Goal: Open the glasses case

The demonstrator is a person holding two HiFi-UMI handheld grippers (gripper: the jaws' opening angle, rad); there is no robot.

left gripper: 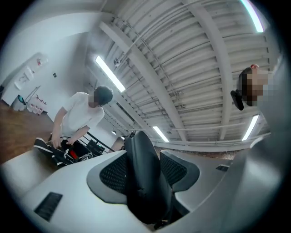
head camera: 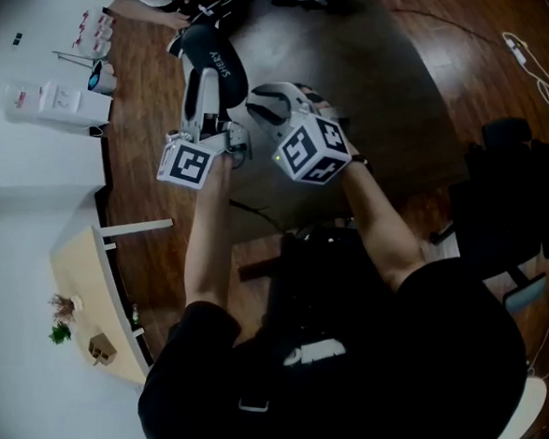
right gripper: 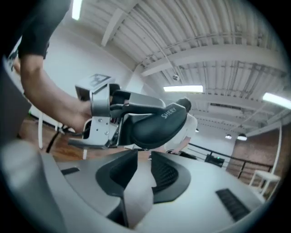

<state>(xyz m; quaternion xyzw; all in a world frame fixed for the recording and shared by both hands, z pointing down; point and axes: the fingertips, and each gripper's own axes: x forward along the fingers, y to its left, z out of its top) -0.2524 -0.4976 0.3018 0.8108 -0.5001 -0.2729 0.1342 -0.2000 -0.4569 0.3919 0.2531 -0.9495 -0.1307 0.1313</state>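
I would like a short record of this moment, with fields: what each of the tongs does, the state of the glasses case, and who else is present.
left tongs: shut on the dark glasses case, holding it up in the air
case state: looks closed, lid not lifted
right tongs: jaws apart, not on the case, which is just ahead of them
between right jaws: a pale grey strip; I cannot tell what it is
background: a person in a white shirt bends over dark gear
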